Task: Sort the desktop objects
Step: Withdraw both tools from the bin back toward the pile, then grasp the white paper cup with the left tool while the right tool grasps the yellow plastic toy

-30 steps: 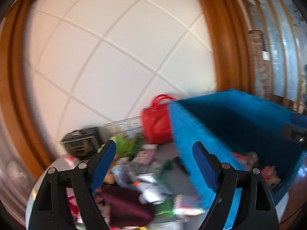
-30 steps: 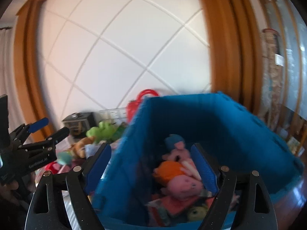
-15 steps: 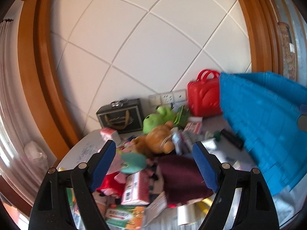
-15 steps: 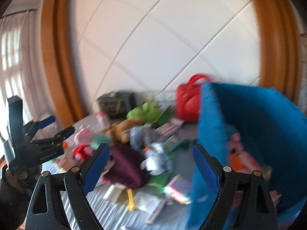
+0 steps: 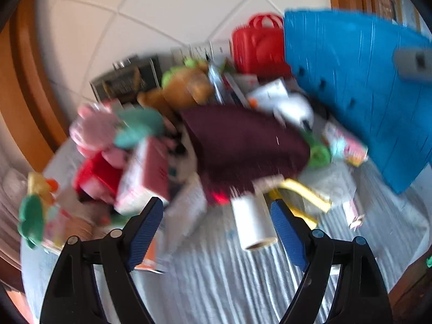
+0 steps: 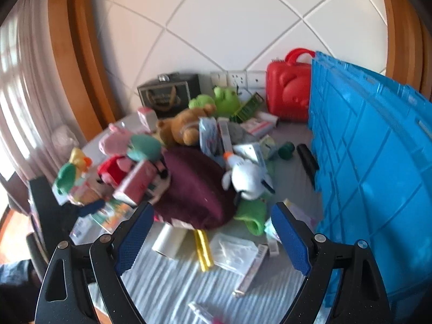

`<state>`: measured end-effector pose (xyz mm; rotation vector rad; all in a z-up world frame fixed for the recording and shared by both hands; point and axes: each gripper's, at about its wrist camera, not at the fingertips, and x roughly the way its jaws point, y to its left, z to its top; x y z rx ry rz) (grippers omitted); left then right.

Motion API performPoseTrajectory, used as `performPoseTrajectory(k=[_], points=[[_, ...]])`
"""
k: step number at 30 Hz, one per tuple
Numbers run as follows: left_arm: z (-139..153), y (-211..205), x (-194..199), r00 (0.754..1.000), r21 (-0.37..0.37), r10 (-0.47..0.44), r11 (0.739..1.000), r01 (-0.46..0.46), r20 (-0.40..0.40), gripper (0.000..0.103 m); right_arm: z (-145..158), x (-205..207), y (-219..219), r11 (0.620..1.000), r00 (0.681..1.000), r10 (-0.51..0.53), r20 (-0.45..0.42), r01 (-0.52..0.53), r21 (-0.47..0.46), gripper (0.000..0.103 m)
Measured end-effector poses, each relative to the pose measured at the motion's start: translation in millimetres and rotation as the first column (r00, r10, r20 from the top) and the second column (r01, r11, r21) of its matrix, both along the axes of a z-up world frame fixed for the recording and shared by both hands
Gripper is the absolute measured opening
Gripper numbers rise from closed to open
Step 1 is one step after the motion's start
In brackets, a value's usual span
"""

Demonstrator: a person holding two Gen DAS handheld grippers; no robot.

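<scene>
A heap of toys and boxes covers the table. A maroon cloth [image 5: 243, 145] [image 6: 194, 189] lies in its middle, with a brown teddy bear [image 6: 183, 127], a white plush dog [image 6: 248, 175] and a pink box [image 5: 145, 172] [image 6: 137, 181] around it. A white roll [image 5: 253, 221] [image 6: 168, 239] lies at the heap's near edge. My left gripper [image 5: 217, 226] hangs open just above that roll with nothing between its fingers. My right gripper [image 6: 213, 232] is open too, over the near edge of the heap, empty. A tall blue crate [image 5: 359, 100] [image 6: 372, 167] stands at the right.
A red case [image 6: 289, 91] and a dark box [image 6: 170, 94] stand against the tiled wall at the back. A yellow strip [image 6: 202, 251], a clear packet [image 6: 235, 251] and a pen [image 6: 205, 314] lie on the striped cloth [image 6: 167, 278] in front. Wooden frames flank the wall.
Both views have swung down and left, from the blue crate and its toys to the heap on the table. Both grippers have come lower and closer to the heap, still open.
</scene>
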<state>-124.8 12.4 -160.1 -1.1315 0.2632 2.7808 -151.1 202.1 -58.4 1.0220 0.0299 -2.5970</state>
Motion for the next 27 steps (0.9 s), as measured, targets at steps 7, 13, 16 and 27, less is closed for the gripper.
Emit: performPoseTrajectory(k=[7, 13, 16, 27], points=[[-59.2, 15.9, -21.0, 0.993, 0.062, 0.019, 0.998, -0.026, 0.116, 0.082, -37.4, -4.4, 13.6, 0.999, 0.996, 0.012, 0.093, -0.016, 0.043, 0.089], [-92.4, 22.4, -46.3, 0.982, 0.068, 0.004, 0.998, -0.017, 0.189, 0.058, -62.7, -8.3, 18.2, 0.996, 0.988, 0.061, 0.140, -0.070, 0.054, 0.089], [-92.4, 18.4, -45.0, 0.983, 0.090, -0.040, 0.996, 0.024, 0.177, 0.046, -77.1, -12.0, 13.1, 0.989, 0.980, 0.116, 0.159, -0.129, 0.070, 0.089], [-88.8, -0.6, -24.6, 0.977, 0.058, -0.042, 0.998, 0.031, 0.208, 0.045, -159.8, -67.7, -48.9, 0.937, 0.874, 0.297, 0.384, -0.344, 0.056, 0.055]])
